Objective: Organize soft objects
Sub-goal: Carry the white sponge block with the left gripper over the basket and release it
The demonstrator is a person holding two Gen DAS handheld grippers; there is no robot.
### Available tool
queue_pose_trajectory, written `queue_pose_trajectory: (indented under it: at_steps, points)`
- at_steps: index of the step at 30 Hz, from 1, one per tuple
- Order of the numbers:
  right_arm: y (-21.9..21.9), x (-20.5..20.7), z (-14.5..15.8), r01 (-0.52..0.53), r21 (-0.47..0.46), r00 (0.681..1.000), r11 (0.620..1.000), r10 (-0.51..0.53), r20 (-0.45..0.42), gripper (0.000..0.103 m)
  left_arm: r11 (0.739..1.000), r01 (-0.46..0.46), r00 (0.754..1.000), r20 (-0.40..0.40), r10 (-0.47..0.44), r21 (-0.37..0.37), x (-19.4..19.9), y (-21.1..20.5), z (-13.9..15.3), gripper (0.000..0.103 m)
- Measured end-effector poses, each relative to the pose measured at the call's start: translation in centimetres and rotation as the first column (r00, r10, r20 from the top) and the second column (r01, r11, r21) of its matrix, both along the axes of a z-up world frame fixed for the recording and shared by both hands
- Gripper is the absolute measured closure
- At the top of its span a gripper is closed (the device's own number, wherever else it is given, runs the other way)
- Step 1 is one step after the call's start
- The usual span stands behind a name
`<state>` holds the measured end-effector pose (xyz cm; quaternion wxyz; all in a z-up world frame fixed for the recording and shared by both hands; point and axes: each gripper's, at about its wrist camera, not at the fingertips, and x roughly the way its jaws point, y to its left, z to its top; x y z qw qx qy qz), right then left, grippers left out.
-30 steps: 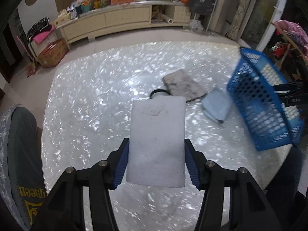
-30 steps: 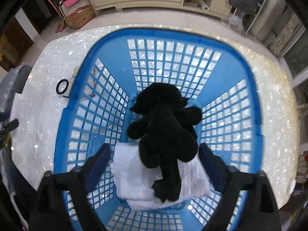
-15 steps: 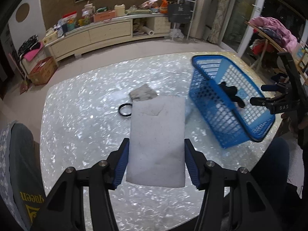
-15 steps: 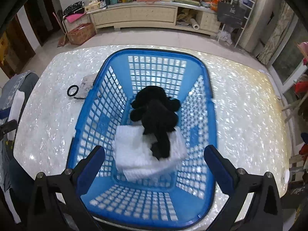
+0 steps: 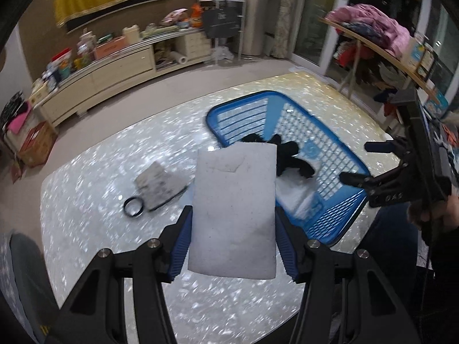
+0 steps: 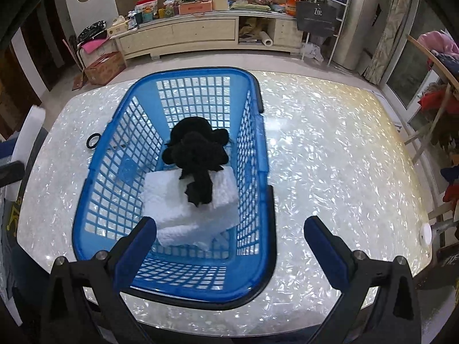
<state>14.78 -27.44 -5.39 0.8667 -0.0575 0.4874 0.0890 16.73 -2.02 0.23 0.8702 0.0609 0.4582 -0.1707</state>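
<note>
My left gripper [image 5: 232,229] is shut on a flat white foam pad [image 5: 233,209], held above the table beside the blue basket [image 5: 344,206]. In the right wrist view the blue basket [image 6: 252,281] holds a black plush toy [image 6: 198,154] lying on white foam blocks [image 6: 183,203]. My right gripper [image 6: 229,239] stands open and empty above the basket's near end; the left view shows it at the right [image 5: 358,163] in a person's hand. The foam pad [image 6: 27,132] appears at the far left edge of the right view.
A grey cloth [image 5: 159,185] and a black ring [image 5: 133,207] lie on the pearly white table [image 5: 86,177] left of the basket; the ring [image 6: 93,140] also shows beside the basket. A long low cabinet [image 6: 186,33] stands behind. A rack with clothes [image 5: 373,28] is at the right.
My left gripper rose and swung right with the foam pad, bringing the basket's inside into view. My right gripper drew back and up from inside the basket, staying open.
</note>
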Motion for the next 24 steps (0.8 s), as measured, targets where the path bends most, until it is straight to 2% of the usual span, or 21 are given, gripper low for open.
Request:
queue_pose_trajectory:
  at_steps: [9,15,24]
  points:
    - [-2.0,0.8,-1.4,0.057,-0.01,0.998,0.998,-0.057,0.039,0.0,0.992,0.125,0.992,-0.025,-0.124,0.033,4.0,-6.4,-0.6,0.051]
    - [-3.4,1.1,-2.2,0.077,0.029,0.997,0.997,-0.077,0.016,0.0,0.986,0.168,0.984,-0.055,-0.167,0.016,7.0,-9.0,-1.9,0.051]
    - [-4.3,1.5,-3.0,0.088,0.072,0.996,0.994,-0.087,-0.013,0.0,0.981,0.185,0.978,-0.107,-0.178,0.065,11.5,-11.9,-5.3,0.051]
